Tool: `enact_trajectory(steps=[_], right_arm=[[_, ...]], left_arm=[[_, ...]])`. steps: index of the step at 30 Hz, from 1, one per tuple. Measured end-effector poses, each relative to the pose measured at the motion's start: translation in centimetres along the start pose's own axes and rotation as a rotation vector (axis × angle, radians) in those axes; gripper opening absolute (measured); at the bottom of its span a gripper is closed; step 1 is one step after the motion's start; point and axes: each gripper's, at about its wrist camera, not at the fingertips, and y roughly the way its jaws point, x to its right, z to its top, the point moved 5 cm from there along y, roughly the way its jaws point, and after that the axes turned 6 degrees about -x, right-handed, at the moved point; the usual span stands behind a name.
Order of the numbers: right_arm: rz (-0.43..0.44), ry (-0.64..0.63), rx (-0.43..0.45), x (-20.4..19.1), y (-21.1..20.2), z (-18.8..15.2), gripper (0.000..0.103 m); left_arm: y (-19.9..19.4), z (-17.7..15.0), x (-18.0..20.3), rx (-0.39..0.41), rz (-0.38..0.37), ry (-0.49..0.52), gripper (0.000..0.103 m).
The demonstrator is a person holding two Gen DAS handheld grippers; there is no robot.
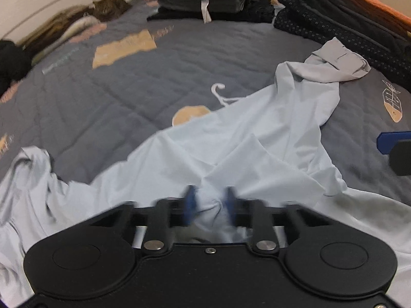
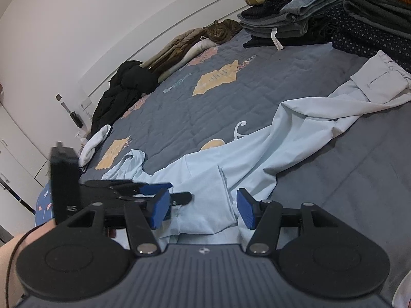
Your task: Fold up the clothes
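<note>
A tabby cat (image 1: 109,6) lies far ahead and to the left of the left gripper (image 1: 209,205), at the far edge of the grey quilted bedspread (image 1: 128,89). Straight ahead, well apart, stands a stack of folded dark clothes (image 1: 213,2). The left gripper's blue pads (image 1: 190,205) are nearly together, with a bunched fold of the pale blue trousers (image 1: 244,141) pinched between them; the cloth spreads out ahead and to both sides, and its waistband (image 1: 339,61) lies far off to the right. The right gripper (image 2: 203,208) hovers with its jaws about half open over the same trousers, a folded edge lying between the pads without either pad pressing on it. Just left of it sits the left gripper's black body.
</note>
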Motion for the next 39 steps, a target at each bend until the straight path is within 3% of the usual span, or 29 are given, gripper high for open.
enact_trajectory(steps=[2, 5, 9, 13, 14, 20, 24, 26, 30, 35, 39], right_arm=[[0.001, 0.002, 0.000, 0.1, 0.0, 0.0, 0.057], [0.004, 0.013, 0.003, 0.3, 0.0, 0.2, 0.057], [0.002, 0.004, 0.006, 0.2, -0.1, 0.1, 0.057], [-0.014, -0.007, 0.011, 0.5, -0.2, 0.3, 0.057], [-0.017, -0.004, 0.010, 0.7, -0.1, 0.3, 0.057], [-0.010, -0.016, -0.005, 0.7, 0.5, -0.1, 0.057], [0.012, -0.013, -0.017, 0.1, 1.2, -0.7, 0.057], [0.013, -0.022, -0.027, -0.4, 1.5, -1.1, 0.057], [0.009, -0.059, -0.040, -1.4, 2.2, -1.9, 0.057], [-0.006, -0.049, -0.033, -1.0, 2.8, -2.1, 0.057], [-0.038, -0.034, -0.041, -0.7, 3.6, -2.5, 0.057]], left_arm=[[-0.4, 0.0, -0.3, 0.021, -0.030, -0.035, 0.006], [-1.9, 0.7, -1.7, 0.116, -0.106, -0.180, 0.006], [-2.7, 0.7, -2.9, 0.141, -0.066, -0.275, 0.010], [-5.2, -0.9, -3.4, 0.169, -0.022, -0.319, 0.051], [-6.5, -1.7, -3.4, 0.187, -0.015, -0.330, 0.053], [-15.2, -8.8, -2.1, 0.260, 0.130, -0.480, 0.053], [-19.6, -14.5, -0.4, 0.251, 0.299, -0.555, 0.053], [-20.3, -17.3, 0.1, 0.206, 0.429, -0.524, 0.054], [-19.4, -22.3, 0.7, 0.049, 0.658, -0.368, 0.054], [-17.3, -25.0, 1.5, -0.080, 0.825, -0.053, 0.054], [-15.8, -25.6, 2.1, -0.123, 0.871, 0.114, 0.054]])
